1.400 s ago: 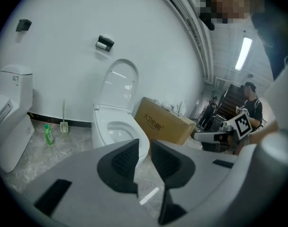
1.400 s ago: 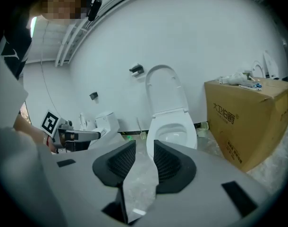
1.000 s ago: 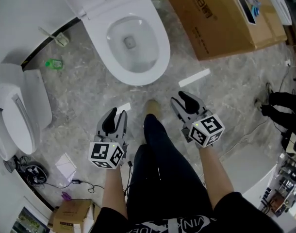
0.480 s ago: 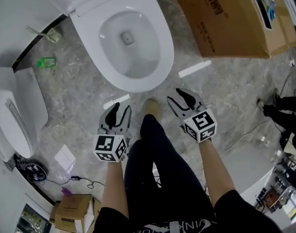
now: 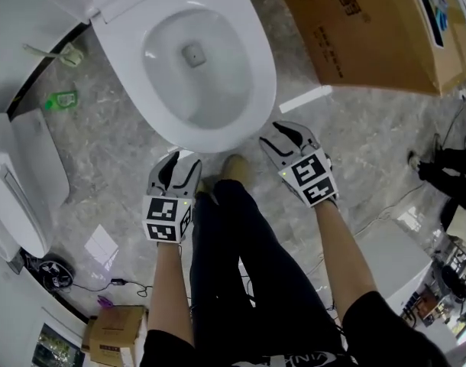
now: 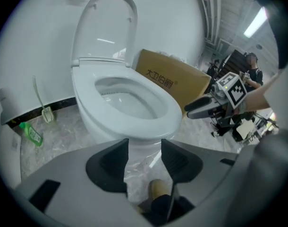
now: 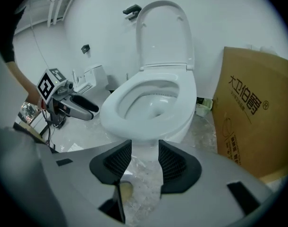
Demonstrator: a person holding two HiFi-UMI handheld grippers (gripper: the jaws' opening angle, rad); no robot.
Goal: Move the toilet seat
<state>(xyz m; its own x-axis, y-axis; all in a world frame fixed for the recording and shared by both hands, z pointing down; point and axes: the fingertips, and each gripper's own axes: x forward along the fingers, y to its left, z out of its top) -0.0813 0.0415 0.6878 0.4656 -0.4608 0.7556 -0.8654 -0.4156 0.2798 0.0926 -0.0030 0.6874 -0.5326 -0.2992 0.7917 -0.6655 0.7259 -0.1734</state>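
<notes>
The white toilet (image 5: 199, 132) stands ahead of me with its seat ring (image 5: 257, 67) lying flat on the bowl. Its lid (image 6: 106, 27) is upright against the wall. My left gripper (image 5: 179, 164) hovers low at the bowl's front left; its jaws are opening and nothing is between them. My right gripper (image 5: 279, 138) is at the bowl's front right, open and empty. Neither touches the seat. In the left gripper view the seat's front edge (image 6: 151, 122) lies just beyond the left gripper (image 6: 145, 148). The right gripper (image 7: 145, 148) also faces the front rim (image 7: 134, 129).
A large cardboard box (image 5: 370, 29) stands to the right of the toilet. A second white fixture (image 5: 19, 189) lies at the left. A green bottle (image 5: 61, 98), a brush (image 5: 65, 54), cables (image 5: 57, 270) and a small carton (image 5: 114, 331) lie on the marble floor. The person's shoe (image 5: 233, 167) is between the grippers.
Both grippers and the person have come closer to the toilet's front rim. The left gripper's jaws have spread wider.
</notes>
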